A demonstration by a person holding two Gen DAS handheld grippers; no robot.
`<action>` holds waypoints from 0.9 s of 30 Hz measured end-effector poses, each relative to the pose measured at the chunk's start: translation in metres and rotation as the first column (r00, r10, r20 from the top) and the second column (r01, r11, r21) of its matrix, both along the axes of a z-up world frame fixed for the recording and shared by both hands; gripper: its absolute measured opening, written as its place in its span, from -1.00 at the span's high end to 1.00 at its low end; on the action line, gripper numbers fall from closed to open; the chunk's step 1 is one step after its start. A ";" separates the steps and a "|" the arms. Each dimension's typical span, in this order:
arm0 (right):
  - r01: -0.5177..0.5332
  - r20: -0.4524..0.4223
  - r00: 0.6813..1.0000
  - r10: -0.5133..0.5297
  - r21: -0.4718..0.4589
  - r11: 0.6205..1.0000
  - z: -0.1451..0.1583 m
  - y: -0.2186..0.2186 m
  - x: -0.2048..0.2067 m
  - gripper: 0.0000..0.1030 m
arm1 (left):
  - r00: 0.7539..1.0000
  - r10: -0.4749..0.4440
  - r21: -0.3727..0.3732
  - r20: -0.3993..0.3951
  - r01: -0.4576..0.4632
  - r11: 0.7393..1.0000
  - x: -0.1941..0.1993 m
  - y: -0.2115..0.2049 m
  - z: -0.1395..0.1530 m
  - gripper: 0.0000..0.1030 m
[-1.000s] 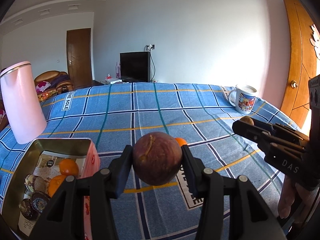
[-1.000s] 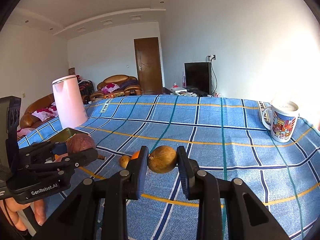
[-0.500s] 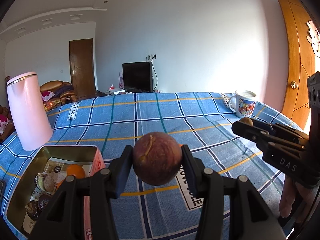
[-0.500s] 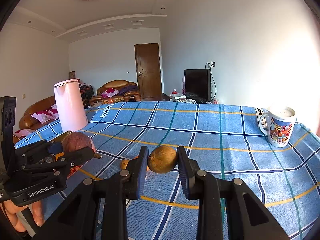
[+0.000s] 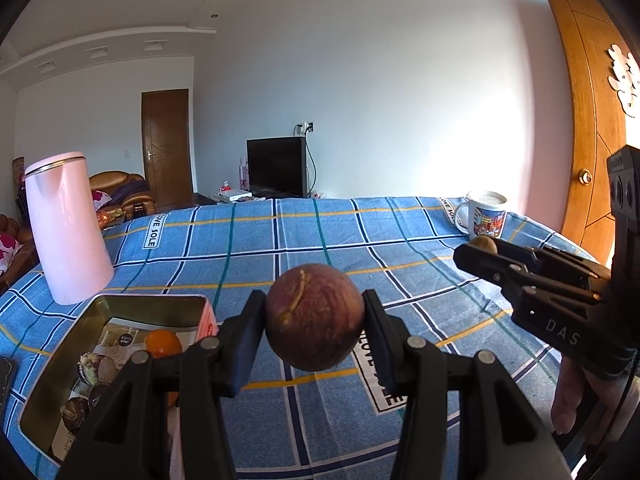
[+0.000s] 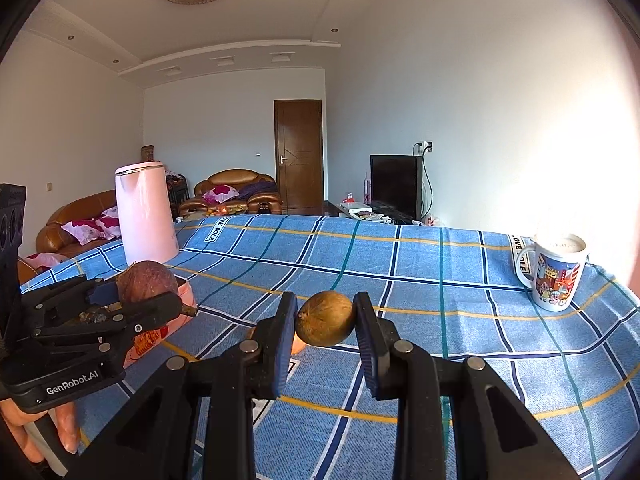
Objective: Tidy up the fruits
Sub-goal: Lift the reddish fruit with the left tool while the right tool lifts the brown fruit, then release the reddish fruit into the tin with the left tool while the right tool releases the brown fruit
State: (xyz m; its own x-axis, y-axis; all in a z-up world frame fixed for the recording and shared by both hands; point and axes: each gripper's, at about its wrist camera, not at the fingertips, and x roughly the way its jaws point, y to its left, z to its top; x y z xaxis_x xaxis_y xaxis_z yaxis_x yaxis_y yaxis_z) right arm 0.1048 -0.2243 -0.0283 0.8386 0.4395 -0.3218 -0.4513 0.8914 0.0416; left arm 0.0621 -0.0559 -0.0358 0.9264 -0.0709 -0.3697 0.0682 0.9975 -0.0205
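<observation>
My left gripper [image 5: 314, 316] is clamped on a reddish-brown fruit [image 5: 315, 317], mid-frame, above the blue checked cloth [image 5: 400, 248]. My right gripper [image 6: 325, 318] pinches a small tan fruit [image 6: 326, 319]. The open tin [image 5: 120, 312] with an orange [image 5: 163, 343] sits lower left.

Cloth [image 5: 400, 232] — blue check with navy, teal and yellow lines; kettle [image 5: 66, 228] pale pink; held fruits [image 5: 314, 316] reddish-brown and [image 6: 326, 324] tan — mug [image 6: 556, 276] white, multicoloured print.
</observation>
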 end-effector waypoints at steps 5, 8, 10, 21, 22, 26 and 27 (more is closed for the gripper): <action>-0.048 -0.020 0.999 0.048 -0.003 0.999 0.000 0.019 -0.003 0.40 | 1.000 0.019 -0.022 -0.009 -0.019 1.000 -0.010 0.019 0.001 0.02; -0.096 -0.041 0.995 0.096 0.003 0.995 0.000 0.036 -0.006 0.40 | 0.999 0.051 -0.041 -0.012 -0.051 0.998 -0.017 0.037 0.002 0.02; -0.131 -0.054 0.990 0.132 0.011 0.991 0.001 0.050 -0.008 0.40 | 0.997 0.072 -0.057 -0.014 -0.073 0.996 -0.022 0.051 0.003 0.02; -0.280 -0.102 0.955 0.280 0.013 0.960 0.005 0.116 -0.016 0.40 | 0.980 0.196 -0.112 -0.021 -0.197 0.974 -0.044 0.116 0.004 0.02; -0.290 -0.103 0.952 0.289 0.010 0.957 0.005 0.121 -0.018 0.40 | 0.979 0.203 -0.117 -0.023 -0.204 0.972 -0.046 0.120 0.004 0.03; -0.334 -0.117 0.936 0.331 -0.004 0.943 0.004 0.143 -0.023 0.40 | 0.972 0.233 -0.126 -0.036 -0.236 0.964 -0.048 0.135 0.000 0.02; -0.344 -0.120 0.933 0.340 -0.008 0.939 0.003 0.148 -0.023 0.40 | 0.970 0.239 -0.130 -0.041 -0.243 0.961 -0.048 0.139 -0.001 0.02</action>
State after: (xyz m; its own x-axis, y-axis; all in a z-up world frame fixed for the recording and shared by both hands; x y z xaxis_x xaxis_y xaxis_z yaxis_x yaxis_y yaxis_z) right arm 0.0813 -0.0759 -0.0248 0.5959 0.6825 -0.4233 -0.7226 0.6856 0.0882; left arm 0.0136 0.0833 -0.0369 0.9127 0.1035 -0.3954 -0.1763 0.9725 -0.1525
